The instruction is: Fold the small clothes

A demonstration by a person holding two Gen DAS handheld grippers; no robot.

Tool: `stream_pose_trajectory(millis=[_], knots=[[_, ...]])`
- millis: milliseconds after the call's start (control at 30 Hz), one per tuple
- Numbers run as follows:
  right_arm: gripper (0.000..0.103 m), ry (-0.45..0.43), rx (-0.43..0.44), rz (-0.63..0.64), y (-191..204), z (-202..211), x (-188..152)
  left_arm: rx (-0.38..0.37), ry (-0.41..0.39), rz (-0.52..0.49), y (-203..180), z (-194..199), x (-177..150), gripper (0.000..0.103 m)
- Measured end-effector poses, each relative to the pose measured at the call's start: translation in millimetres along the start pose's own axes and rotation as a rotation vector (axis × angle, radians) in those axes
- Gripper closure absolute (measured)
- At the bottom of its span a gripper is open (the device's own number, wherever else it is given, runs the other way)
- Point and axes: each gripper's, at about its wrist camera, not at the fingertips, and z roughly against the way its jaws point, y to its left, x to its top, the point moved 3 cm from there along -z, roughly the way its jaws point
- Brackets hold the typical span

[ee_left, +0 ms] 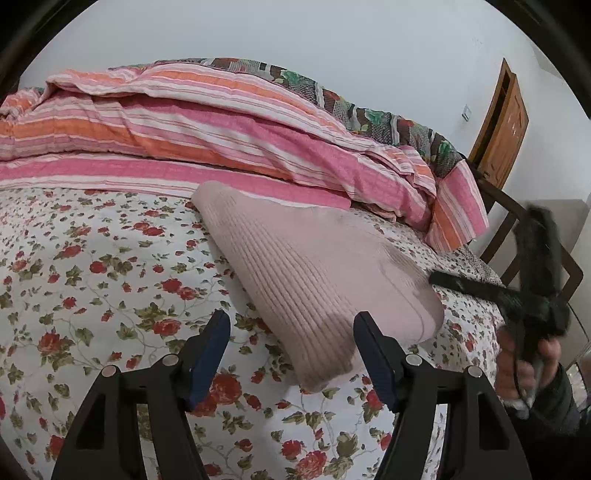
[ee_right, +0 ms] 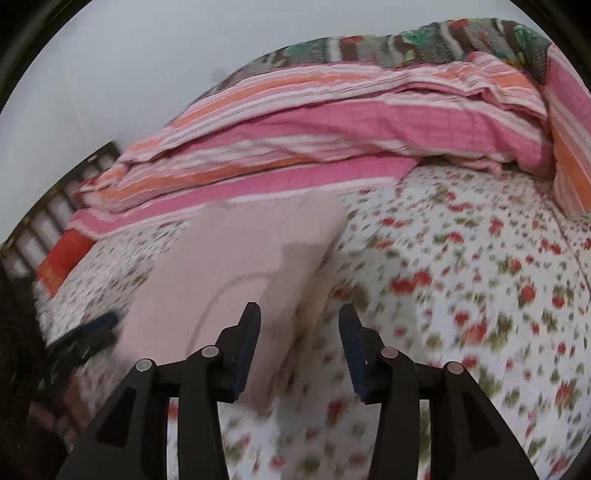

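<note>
A bed covered by a white sheet printed with red roses and green leaves (ee_left: 92,280) fills both views, and on it lies the pale pink ribbed knit garment (ee_left: 314,273), folded into a flat, roughly rectangular packet with its far edge touching the bedding heaped behind it. That heap is a pink, orange and white striped quilt (ee_left: 207,133), bunched along the back of the bed, with a darker patchwork floral blanket (ee_left: 369,114) showing behind its upper edge. Beyond stands a plain white wall (ee_left: 295,33), and at the far right of the left wrist view a wooden door (ee_left: 502,125) and a dark wooden bed frame (ee_left: 517,206). In the right wrist view, which is motion-blurred, slatted dark woodwork (ee_right: 55,199) shows at the bed's left end, beside an orange-red patch of cloth (ee_right: 62,258). The left hand-held gripper (ee_left: 291,325) has its fingers spread wide, holding nothing, over the garment's near corner. The right hand-held gripper (ee_right: 299,314) also stands open and empty, just above the garment's near edge.
</note>
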Motion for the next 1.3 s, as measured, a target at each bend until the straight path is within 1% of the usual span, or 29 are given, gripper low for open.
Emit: stream_pose_trajectory(millis=[67, 133, 200, 267, 300, 333, 400, 433, 467, 500, 533, 567, 600, 633, 700, 733, 800, 867, 967, 1000, 1033, 1067, 1100, 1133, 1167, 1200, 1233, 1267, 1300], knots=[[0.054, 0.019, 0.059, 0.007, 5.3, 5.6, -14.7, -0.002, 0.011, -0.01, -2.8, -1.4, -1.4, 0.036], [0.054, 0.047, 0.093, 0.032, 13.7, 3.0, -28.2, -0.006, 0.043, -0.04, -7.0, -4.4, -4.8, 0.036], [0.054, 0.06, 0.069, 0.079, 22.2, -2.7, -35.9, -0.021, 0.071, -0.077, -13.5, -5.7, -10.8, 0.036], [0.056, 0.071, 0.068, 0.107, 28.3, -8.8, -39.2, -0.019, 0.113, -0.129, -21.2, -10.0, -18.7, 0.036], [0.067, 0.089, 0.078, 0.116, 31.2, -13.4, -39.4, -0.005, 0.131, -0.149, -23.1, -13.1, -22.1, 0.036], [0.072, 0.104, 0.081, 0.124, 32.8, -17.5, -39.3, 0.02, 0.153, -0.164, -24.1, -18.2, -25.7, 0.036], [0.093, 0.089, 0.061, 0.142, 33.6, -19.0, -37.7, 0.067, 0.177, -0.164, -21.8, -26.2, -29.4, 0.037], [0.094, 0.079, 0.055, 0.16, 34.8, -18.2, -34.8, 0.084, 0.173, -0.153, -19.1, -27.6, -29.0, 0.044], [0.095, 0.063, 0.053, 0.169, 34.8, -15.5, -31.4, 0.082, 0.169, -0.144, -16.6, -27.1, -28.3, 0.047], [0.096, 0.043, 0.055, 0.172, 34.1, -11.2, -28.6, 0.068, 0.161, -0.128, -14.4, -25.2, -26.9, 0.056], [0.096, -0.004, 0.059, 0.169, 32.7, -1.9, -22.5, 0.057, 0.155, -0.116, -12.8, -23.2, -25.6, 0.065], [0.097, -0.038, 0.058, 0.162, 30.2, 4.0, -17.3, 0.035, 0.154, -0.102, -11.9, -21.5, -25.2, 0.068], [0.097, -0.088, 0.059, 0.142, 26.3, 11.7, -11.5, 0.019, 0.158, -0.096, -11.8, -21.8, -25.3, 0.075], [0.097, -0.115, 0.063, 0.114, 21.2, 15.9, -6.3, 0.005, 0.163, -0.095, -12.3, -22.3, -25.9, 0.081], [0.097, -0.1, 0.048, 0.076, 12.7, 9.1, -2.9, 0.001, 0.171, -0.107, -14.9, -23.4, -27.9, 0.083], [0.097, -0.074, 0.039, 0.08, 11.5, 1.7, -4.7, 0.008, 0.17, -0.116, -15.9, -23.4, -28.3, 0.083], [0.097, -0.003, -0.011, 0.134, 16.2, -16.0, -15.8, 0.008, 0.174, -0.117, -15.8, -22.9, -28.2, 0.083], [0.096, 0.05, -0.045, 0.176, 20.4, -27.8, -30.5, -0.001, 0.182, -0.098, -13.1, -22.1, -27.4, 0.08], [0.092, 0.066, -0.041, 0.176, 20.0, -23.7, -34.5, -0.023, 0.181, -0.088, -11.8, -16.8, -26.0, 0.078], [0.087, 0.069, -0.031, 0.171, 19.2, -21.0, -33.6, -0.047, 0.162, -0.095, -13.9, -10.6, -24.4, 0.078], [0.083, 0.063, -0.012, 0.159, 16.8, -13.8, -31.2, -0.072, 0.135, -0.106, -17.0, -2.5, -22.3, 0.075], [0.076, 0.052, -0.003, 0.154, 15.6, -8.5, -30.3, -0.091, 0.112, -0.119, -19.5, 4.5, -20.2, 0.072], [0.069, 0.034, 0.008, 0.149, 14.3, -1.3, -28.5, -0.109, 0.086, -0.129, -21.9, 11.4, -18.4, 0.063], [0.065, 0.013, 0.016, 0.144, 12.7, 6.0, -26.1, -0.126, 0.05, -0.13, -23.5, 19.3, -15.9, 0.048], [0.059, 0.0, 0.018, 0.138, 12.1, 9.8, -23.4, -0.13, 0.029, -0.124, -23.1, 23.6, -14.0, 0.042], [0.058, -0.013, 0.018, 0.129, 11.1, 14.3, -20.8, -0.135, 0.014, -0.117, -22.8, 25.4, -12.1, 0.04], [0.058, -0.023, 0.023, 0.114, 10.2, 16.6, -17.2, -0.13, 0.006, -0.103, -21.2, 25.0, -9.9, 0.039], [0.055, -0.026, 0.026, 0.101, 9.7, 16.3, -13.4, -0.117, 0.005, -0.091, -20.0, 22.4, -7.8, 0.039], [0.05, -0.028, 0.026, 0.086, 9.1, 14.4, -9.4, -0.097, 0.006, -0.071, -16.8, 18.6, -5.9, 0.039]])
